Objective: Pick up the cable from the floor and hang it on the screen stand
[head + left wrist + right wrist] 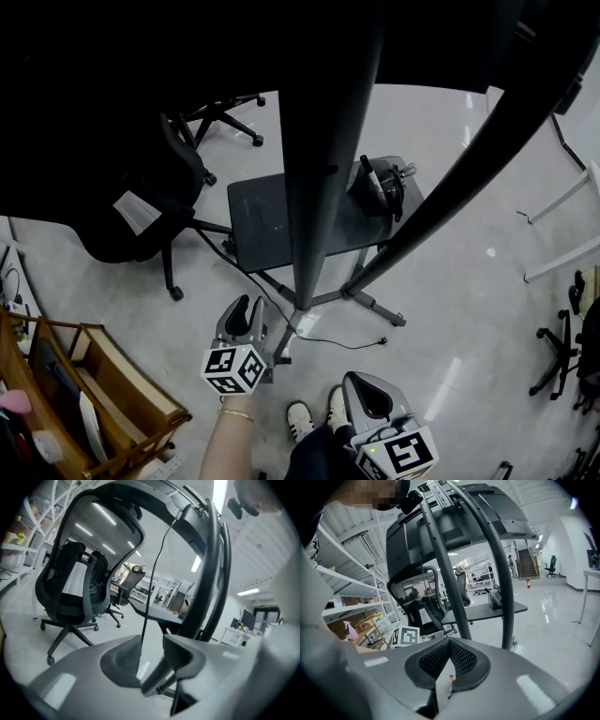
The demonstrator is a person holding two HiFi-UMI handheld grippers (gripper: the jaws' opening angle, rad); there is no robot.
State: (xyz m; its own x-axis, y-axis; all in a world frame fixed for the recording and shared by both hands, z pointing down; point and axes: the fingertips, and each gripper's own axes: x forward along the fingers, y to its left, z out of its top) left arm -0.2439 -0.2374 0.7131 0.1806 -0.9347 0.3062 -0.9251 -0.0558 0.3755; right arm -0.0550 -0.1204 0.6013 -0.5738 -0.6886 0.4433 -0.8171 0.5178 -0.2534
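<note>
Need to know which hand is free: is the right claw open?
No, in the right gripper view the right claw has its jaws together at the tips, with nothing between them.

Screen stand [309, 216] top beyond frame.

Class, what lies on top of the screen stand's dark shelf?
A black tangled item sits at the shelf's right end. The stand's pole hides the shelf's middle.
</note>
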